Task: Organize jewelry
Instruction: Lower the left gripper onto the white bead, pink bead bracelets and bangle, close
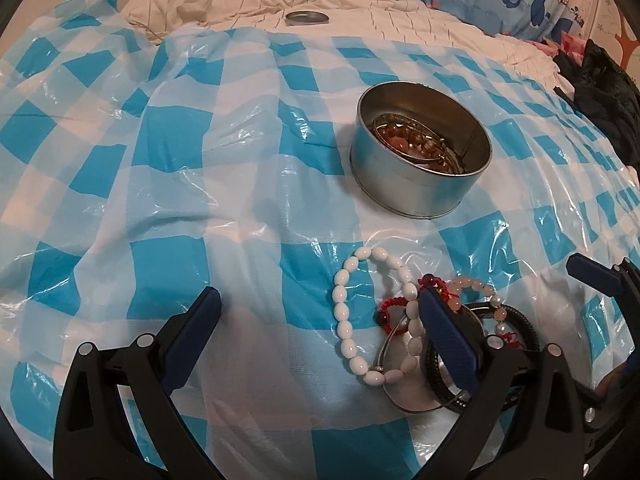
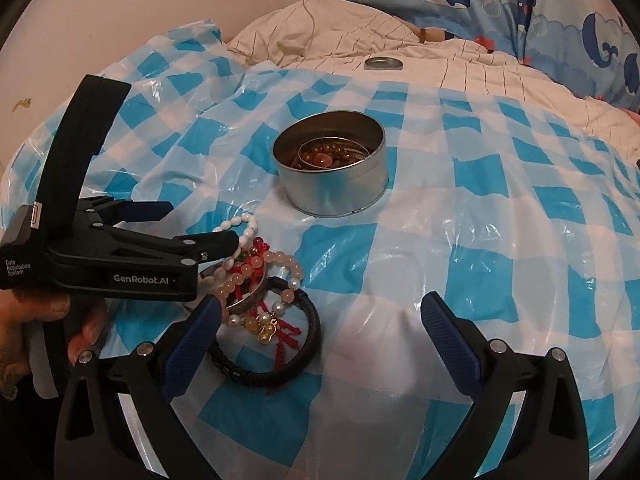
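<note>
Both your grippers, left (image 1: pixel 320 304) and right (image 2: pixel 320 312), are spread wide, holding nothing, near the bracelets (image 2: pixel 260 280); tin (image 2: pixel 332 176) farther.

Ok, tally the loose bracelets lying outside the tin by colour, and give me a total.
White bead bracelet: 1
Pink bead bracelet: 1
Black braided bracelet: 1
Silver bangle: 1
Red cord bracelet: 1, perhaps more; it is tangled
Total: at least 5; the heap may hide others.
</note>
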Action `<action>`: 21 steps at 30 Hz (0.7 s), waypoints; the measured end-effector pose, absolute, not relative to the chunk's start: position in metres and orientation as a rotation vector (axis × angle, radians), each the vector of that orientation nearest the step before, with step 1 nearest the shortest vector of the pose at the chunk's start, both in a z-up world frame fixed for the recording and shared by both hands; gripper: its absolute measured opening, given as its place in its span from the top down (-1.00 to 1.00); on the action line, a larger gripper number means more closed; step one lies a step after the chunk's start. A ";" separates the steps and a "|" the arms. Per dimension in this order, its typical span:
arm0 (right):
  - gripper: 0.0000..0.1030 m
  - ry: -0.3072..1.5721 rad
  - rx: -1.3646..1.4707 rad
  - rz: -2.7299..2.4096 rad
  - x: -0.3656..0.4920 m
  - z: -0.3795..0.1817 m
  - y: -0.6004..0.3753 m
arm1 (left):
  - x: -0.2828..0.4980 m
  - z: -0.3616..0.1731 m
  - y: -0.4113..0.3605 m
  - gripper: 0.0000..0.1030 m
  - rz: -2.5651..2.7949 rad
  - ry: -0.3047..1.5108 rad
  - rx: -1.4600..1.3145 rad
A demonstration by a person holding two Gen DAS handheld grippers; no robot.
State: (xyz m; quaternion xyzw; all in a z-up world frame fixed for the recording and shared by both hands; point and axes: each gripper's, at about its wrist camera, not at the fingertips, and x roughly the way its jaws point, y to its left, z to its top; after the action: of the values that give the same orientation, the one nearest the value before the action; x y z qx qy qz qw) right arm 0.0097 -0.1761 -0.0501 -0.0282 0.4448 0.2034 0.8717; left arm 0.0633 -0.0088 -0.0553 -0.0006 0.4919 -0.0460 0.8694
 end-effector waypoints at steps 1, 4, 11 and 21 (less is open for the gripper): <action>-0.86 0.924 -0.059 0.420 0.010 -0.050 -0.177 | 0.064 -0.055 -0.009 -0.85 -0.094 1.028 0.000; -0.86 0.887 -0.081 0.358 0.012 -0.046 -0.183 | 0.064 -0.053 -0.007 -0.85 -0.079 1.018 0.006; -0.86 0.871 -0.050 0.121 0.040 -0.046 -0.232 | 0.068 -0.043 0.013 -0.85 -0.017 0.972 0.064; -0.86 0.957 -0.018 0.079 0.049 -0.065 -0.242 | 0.071 -0.042 0.019 -0.85 -0.026 0.974 0.045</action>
State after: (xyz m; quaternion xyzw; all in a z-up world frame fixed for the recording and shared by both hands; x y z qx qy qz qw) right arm 0.0495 -0.2425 -0.0648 -0.0088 0.4605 0.0380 0.8868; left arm 0.0708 0.0190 -0.0416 0.0216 0.4680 -0.0125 0.8834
